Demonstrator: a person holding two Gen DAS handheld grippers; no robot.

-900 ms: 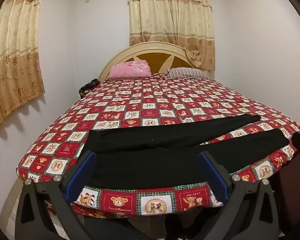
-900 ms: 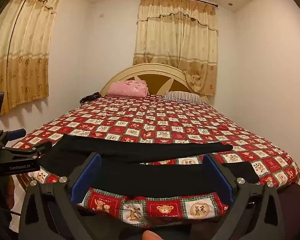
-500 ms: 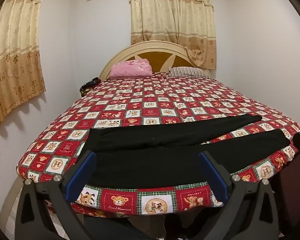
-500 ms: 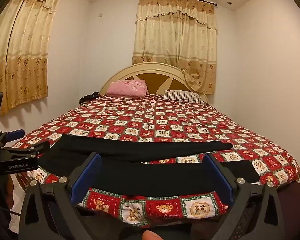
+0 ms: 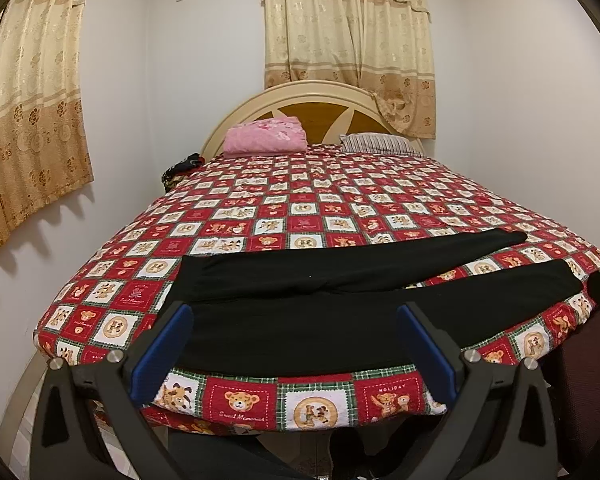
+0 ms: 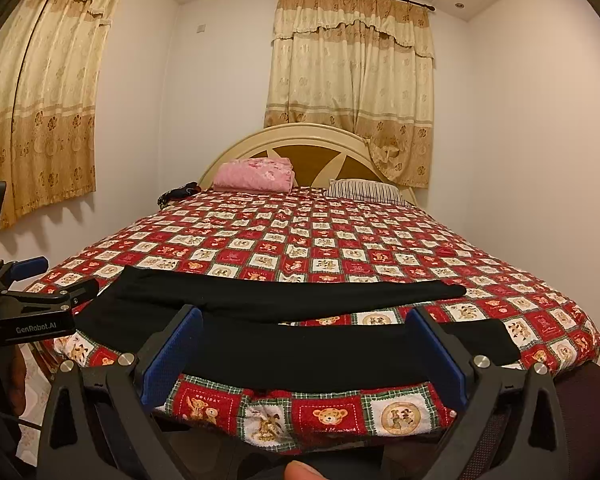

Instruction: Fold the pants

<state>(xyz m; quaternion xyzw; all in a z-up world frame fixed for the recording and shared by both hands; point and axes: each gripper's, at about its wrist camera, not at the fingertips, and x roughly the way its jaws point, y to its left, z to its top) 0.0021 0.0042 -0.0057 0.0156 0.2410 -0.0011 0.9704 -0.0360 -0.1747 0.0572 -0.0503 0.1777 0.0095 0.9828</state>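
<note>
Pants (image 5: 312,320), black, spread flat across the near end of the bed (image 5: 300,216), close to its foot edge. Long axis running side to side across both views, square to the way both claws point. Waist end to the left, two legs reaching right and parting in a narrow V, with a strip of the teddy-bear bedspread (image 6: 376,318) showing between them. Near leg lying along the bed's foot edge; far leg angled a little up the bed.

Left claw (image 5: 296,344) wide open, nothing between the blue pads, tilted down, hovering just short of the cloth over the waist half. Right claw (image 6: 304,352) likewise wide open and empty, aimed at the middle of the near leg, cuffs off further to its right. By that lie, left hand nearer the waist, right hand nearer the cuffs.

Probably a first fold still to come: either far leg onto near leg, or cuffs over to the waist. Plenty of bare bedspread beyond the pants for laying cloth over. Tightest spot at the foot edge, where the near leg could slip off. Pink bundle (image 5: 266,134) and striped pillow (image 5: 376,143) well apart, up by the headboard.
</note>
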